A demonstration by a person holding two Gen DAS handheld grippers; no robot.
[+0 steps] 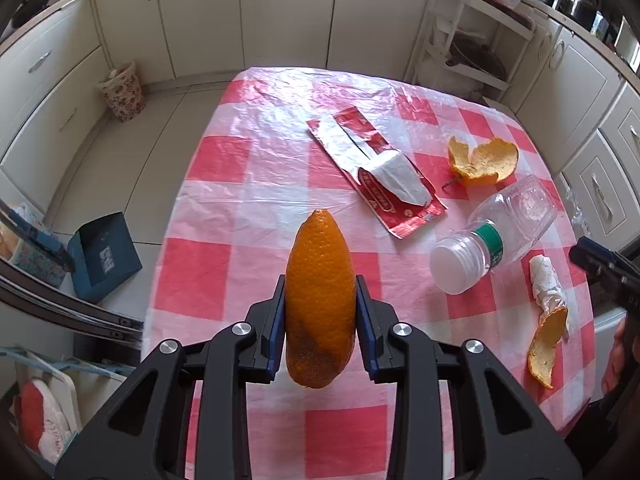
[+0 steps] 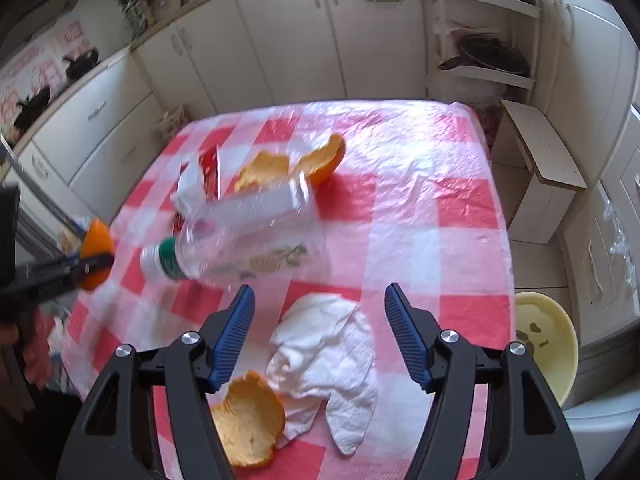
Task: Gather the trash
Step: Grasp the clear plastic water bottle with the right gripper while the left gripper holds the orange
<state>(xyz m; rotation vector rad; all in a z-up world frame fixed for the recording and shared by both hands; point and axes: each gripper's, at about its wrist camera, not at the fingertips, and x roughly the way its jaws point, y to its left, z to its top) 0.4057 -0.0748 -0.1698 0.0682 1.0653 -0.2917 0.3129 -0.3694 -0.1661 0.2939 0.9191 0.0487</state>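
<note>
My left gripper (image 1: 320, 312) is shut on a curled piece of orange peel (image 1: 320, 300), held above the red-and-white checked table (image 1: 224, 264); the same peel (image 2: 96, 254) shows at the left edge of the right wrist view. My right gripper (image 2: 320, 320) stands open above a crumpled white tissue (image 2: 324, 356), with nothing between its pads. A second peel (image 2: 248, 424) lies beside the tissue. A clear plastic bottle (image 1: 496, 236) lies on its side. Beyond it sit a larger peel (image 1: 482, 160) and a red-and-white wrapper (image 1: 380, 176).
A floral waste bin (image 1: 122, 92) stands on the floor at the far left. A blue box (image 1: 104, 258) lies on the floor near the table's left side. A yellow basin (image 2: 548, 344) and a white stool (image 2: 548, 168) stand to the table's right. Cabinets ring the room.
</note>
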